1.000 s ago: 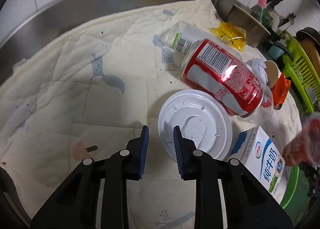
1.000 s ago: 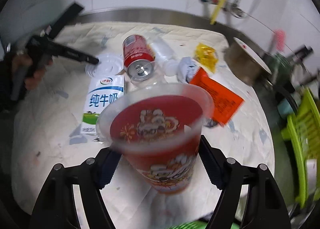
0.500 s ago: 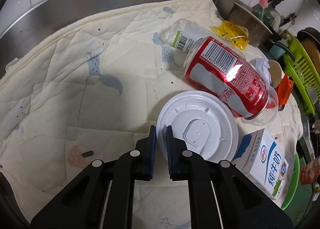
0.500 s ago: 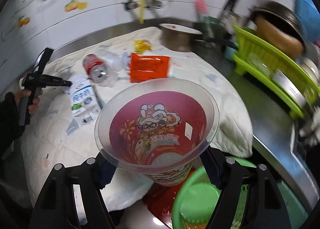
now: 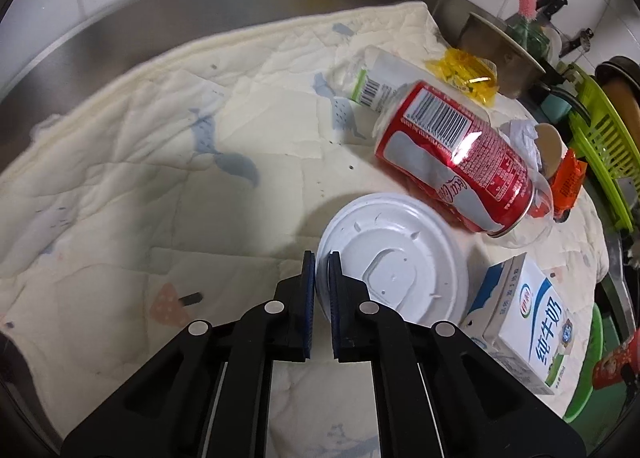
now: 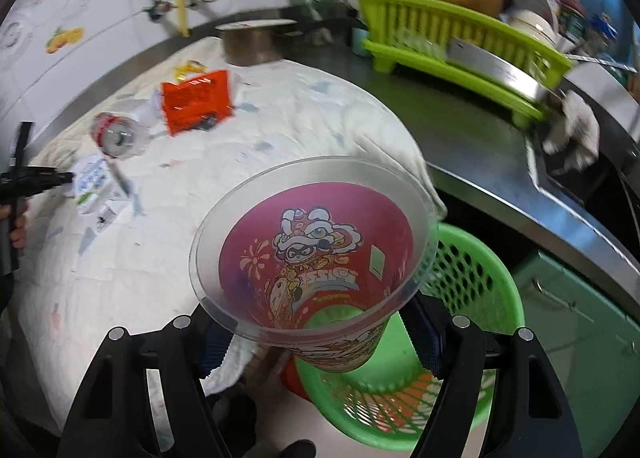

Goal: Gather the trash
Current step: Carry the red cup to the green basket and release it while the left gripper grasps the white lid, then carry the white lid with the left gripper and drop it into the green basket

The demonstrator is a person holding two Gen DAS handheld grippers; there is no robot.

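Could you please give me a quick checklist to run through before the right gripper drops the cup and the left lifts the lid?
1. Right gripper holds the red cup: ok, fingers on both sides.
2. Cup over the green basket: ok, basket lies directly below.
3. Basket has room: cannot tell, the cup hides most of its inside.
4. Left gripper pinches the rim of the white lid: ok, jaws nearly closed on its edge.
5. Lid free of the red can: cannot tell, they look very close.

red cup (image 6: 316, 270) tilted, seemingly above green basket (image 6: 472, 290)
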